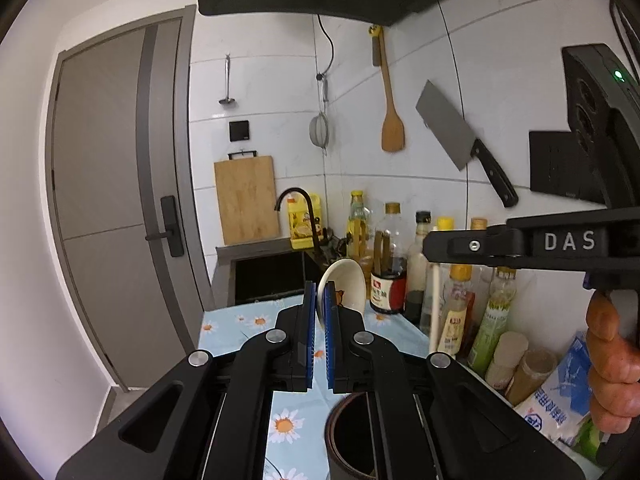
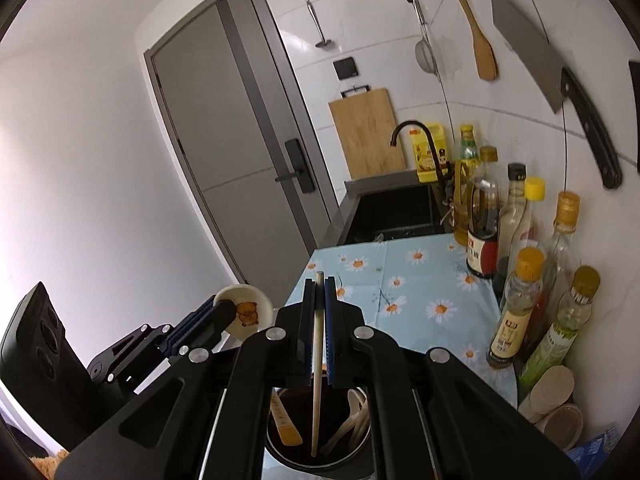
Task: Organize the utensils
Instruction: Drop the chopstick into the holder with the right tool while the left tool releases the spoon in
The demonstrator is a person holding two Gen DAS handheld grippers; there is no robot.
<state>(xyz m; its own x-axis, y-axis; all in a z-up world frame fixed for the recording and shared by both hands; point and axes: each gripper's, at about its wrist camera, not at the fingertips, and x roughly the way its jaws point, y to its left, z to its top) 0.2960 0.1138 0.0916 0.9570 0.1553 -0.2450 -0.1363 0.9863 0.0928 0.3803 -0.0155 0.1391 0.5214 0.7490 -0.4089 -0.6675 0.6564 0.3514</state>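
A dark round utensil holder (image 2: 320,456) stands on the table (image 2: 420,280) with the daisy-print cloth, holding a long pale chopstick (image 2: 317,380). Clear glass condiment bottles (image 2: 516,312) line its right; a black sink (image 2: 396,212) lies behind.

- Spoon (image 1: 345,285): glossy white ceramic.
- Chopstick (image 2: 318,344): pale, matt wood.
- Utensil holder (image 2: 280,454): shiny metal rim.
- Tablecloth (image 2: 424,280): smooth, printed with daisies.
- Cutting board (image 1: 246,199): matt wood.
- Cleaver (image 1: 448,136): dull grey metal blade.

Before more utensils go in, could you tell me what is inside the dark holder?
Inside the utensil holder: white spoons, a wooden spatula and the gripped chopstick. Its bottom is hidden.
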